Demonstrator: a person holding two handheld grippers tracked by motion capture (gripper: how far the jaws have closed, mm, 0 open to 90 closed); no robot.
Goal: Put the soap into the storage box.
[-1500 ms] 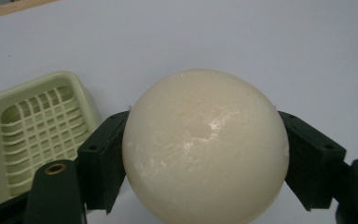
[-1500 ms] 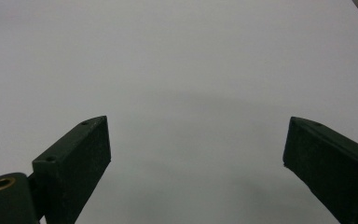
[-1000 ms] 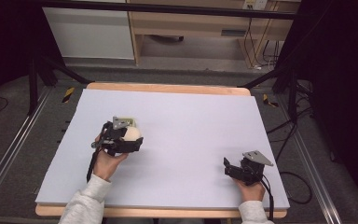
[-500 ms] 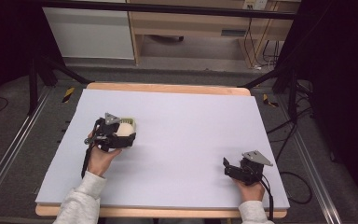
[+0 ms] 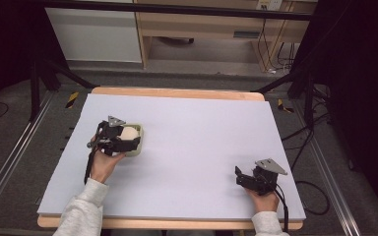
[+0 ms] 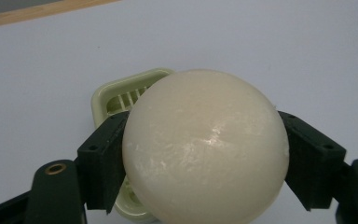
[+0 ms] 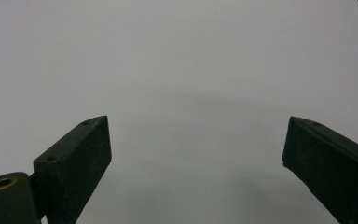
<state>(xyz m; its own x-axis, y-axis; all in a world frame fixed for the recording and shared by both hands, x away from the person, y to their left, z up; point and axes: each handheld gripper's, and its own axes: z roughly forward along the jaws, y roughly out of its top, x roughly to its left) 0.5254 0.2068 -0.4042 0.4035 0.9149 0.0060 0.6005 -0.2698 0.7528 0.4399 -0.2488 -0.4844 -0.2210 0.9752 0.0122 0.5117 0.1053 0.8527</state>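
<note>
left gripper (image 5: 128, 140) at table's left side, forearm reaching in from the bottom edge, jaws clamped on a load, pads pressing both its sides. right gripper (image 5: 241, 177) low near the front right, jaws spread wide, nothing between.

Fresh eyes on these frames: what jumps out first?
The round cream soap bar clamped in the left gripper, held just over a pale green slatted soap dish on the left part of the table. After that, the right gripper: jaws wide apart with nothing between them, resting near the table's front right corner.
</note>
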